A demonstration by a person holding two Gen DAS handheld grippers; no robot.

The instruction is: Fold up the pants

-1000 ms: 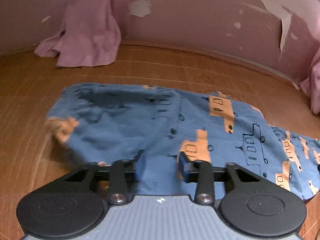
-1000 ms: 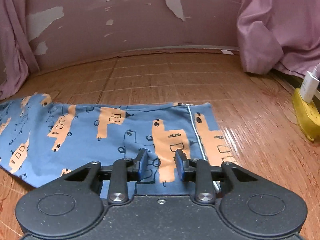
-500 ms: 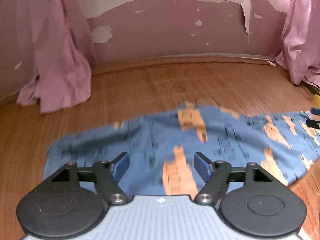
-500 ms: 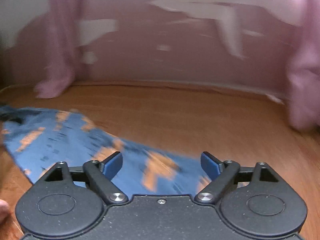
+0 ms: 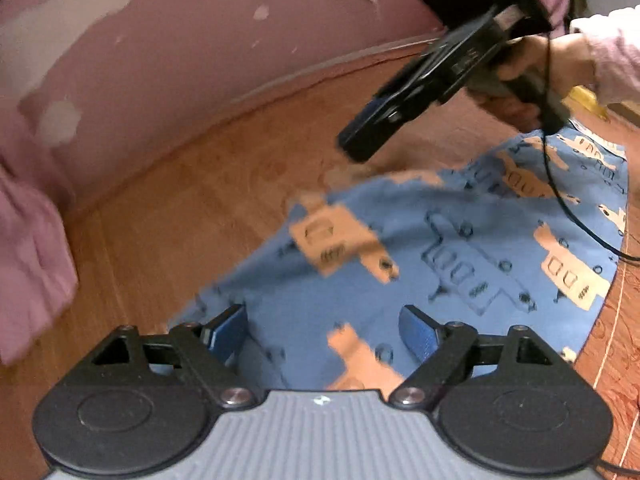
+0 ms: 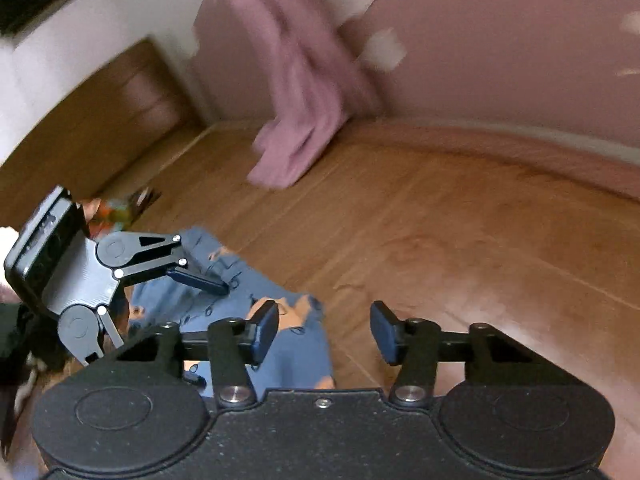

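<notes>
blue pants [image 5: 460, 248] on wooden floor [image 5: 168, 216]

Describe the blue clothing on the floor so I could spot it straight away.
Look at the brown wooden floor below the pink wall. Spread flat on it lie the blue cotton pants. Unlike the plain pink curtain beside them, they are printed all over with orange vehicles and dark outlined ones.
</notes>
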